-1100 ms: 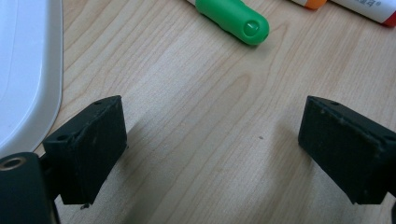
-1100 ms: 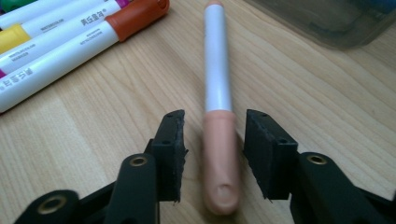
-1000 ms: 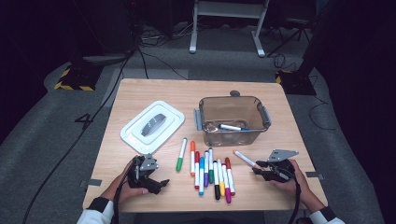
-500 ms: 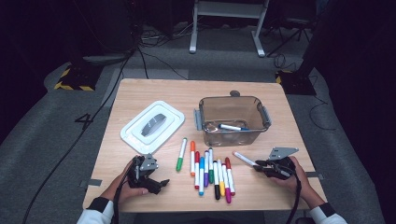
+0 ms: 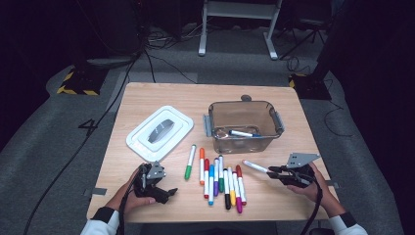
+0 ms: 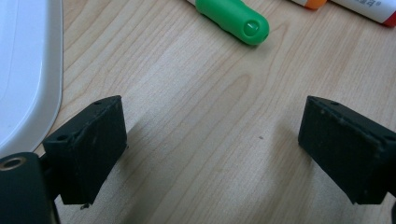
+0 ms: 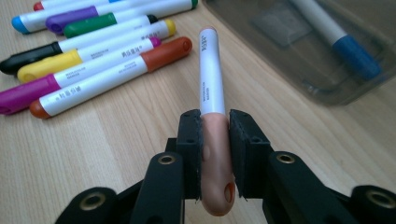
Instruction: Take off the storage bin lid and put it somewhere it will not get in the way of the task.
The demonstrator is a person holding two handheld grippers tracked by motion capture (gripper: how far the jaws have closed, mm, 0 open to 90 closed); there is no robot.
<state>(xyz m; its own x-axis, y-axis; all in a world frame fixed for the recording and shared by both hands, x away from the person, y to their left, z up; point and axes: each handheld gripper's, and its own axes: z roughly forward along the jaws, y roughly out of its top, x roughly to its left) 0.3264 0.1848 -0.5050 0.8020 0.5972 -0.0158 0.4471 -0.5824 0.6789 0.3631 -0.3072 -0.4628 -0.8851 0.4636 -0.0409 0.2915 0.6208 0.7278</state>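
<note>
1. Pink-capped, the marker (image 7: 212, 100) sits clamped in the right claw (image 7: 215, 140): both pads press on its cap end, having just closed on it, and its white barrel juts straight out past the claw tips.
2. From the clear bin (image 5: 274, 128), this marker (image 5: 255, 166) lies on the near side, just off the bin's front right corner. Its long axis slants up and away from the claw toward the bin's front wall, so by my reading the coming move is a lift and a short carry forward over that wall.
3. Between the two hands, the right claw (image 5: 274, 172) is plainly the nearer to the bin; the left claw (image 5: 164, 192) rests well off to the bin's near left, beside the white lid (image 5: 139, 142).
4. That left claw (image 6: 212, 144) stands wide apart over bare desk (image 6: 205, 107), with nothing between its pads; a green marker (image 6: 233, 16) lies just beyond it.
5. From the right gripper view come the grip on the cap and a blue-capped marker (image 7: 348, 49) already inside the bin (image 7: 299, 88), details that are small in the high view.
6. From the high view comes the whole layout: the row of markers (image 5: 222, 181) lies near the bin's front left, between the two hands.
</note>
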